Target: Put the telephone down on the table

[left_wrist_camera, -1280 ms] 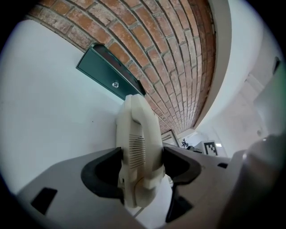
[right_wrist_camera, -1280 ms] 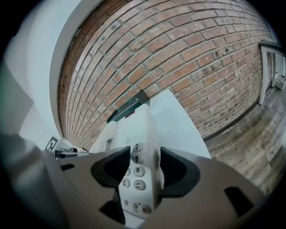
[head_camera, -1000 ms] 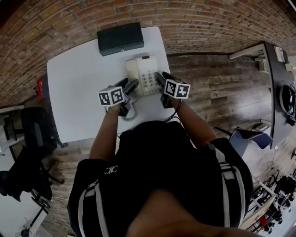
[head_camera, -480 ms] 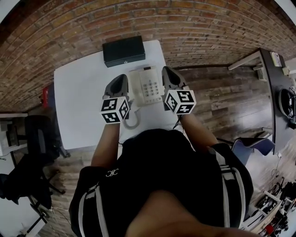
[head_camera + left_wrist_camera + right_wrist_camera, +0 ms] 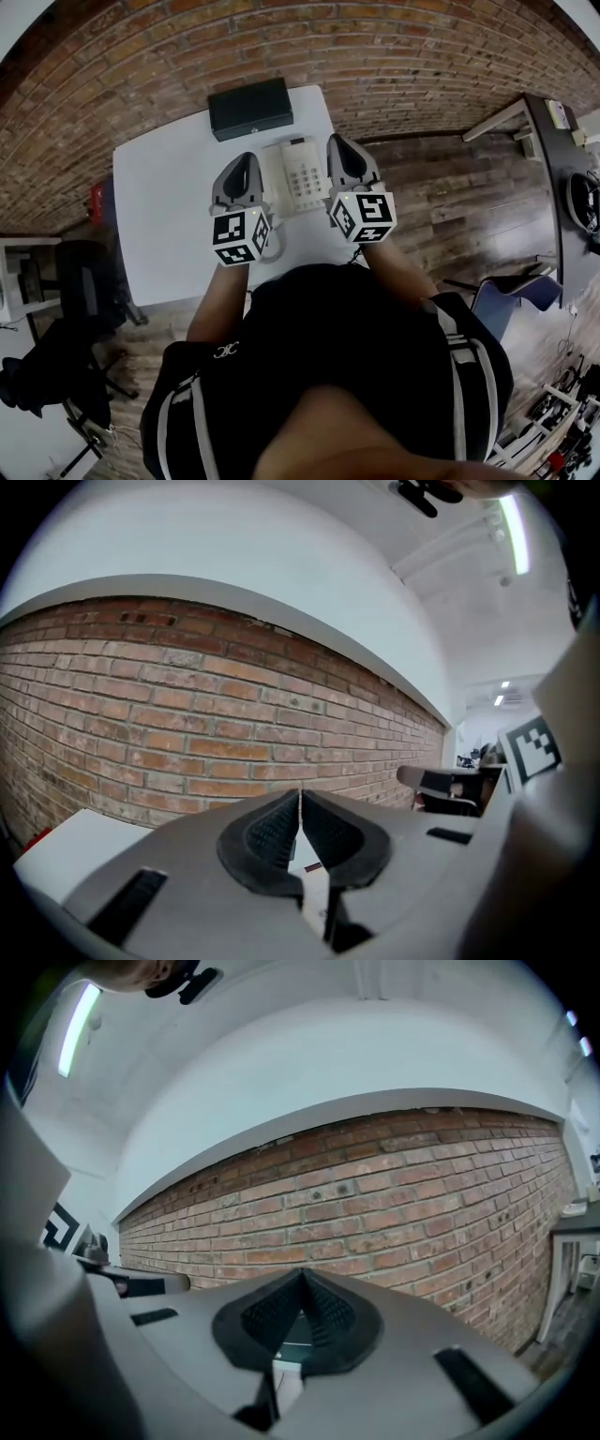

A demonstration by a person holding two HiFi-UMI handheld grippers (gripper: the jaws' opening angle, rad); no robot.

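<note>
The white telephone lies flat on the white table, keypad up, its coiled cord trailing toward the near edge. My left gripper hovers above the table just left of the phone, and my right gripper hovers just right of it. Neither touches the phone. In the left gripper view the left gripper has its pads pressed together with nothing between them, pointing at the brick wall. The right gripper is likewise shut and empty in the right gripper view.
A black box sits at the table's far edge, against the wall and just behind the phone. A black office chair stands left of the table. A blue chair and a dark desk stand to the right on the wooden floor.
Both grippers have lifted from beside the phone and tipped from pointing down to pointing level at the wall. Their jaws have gone from open to shut. The phone stays on the table.
</note>
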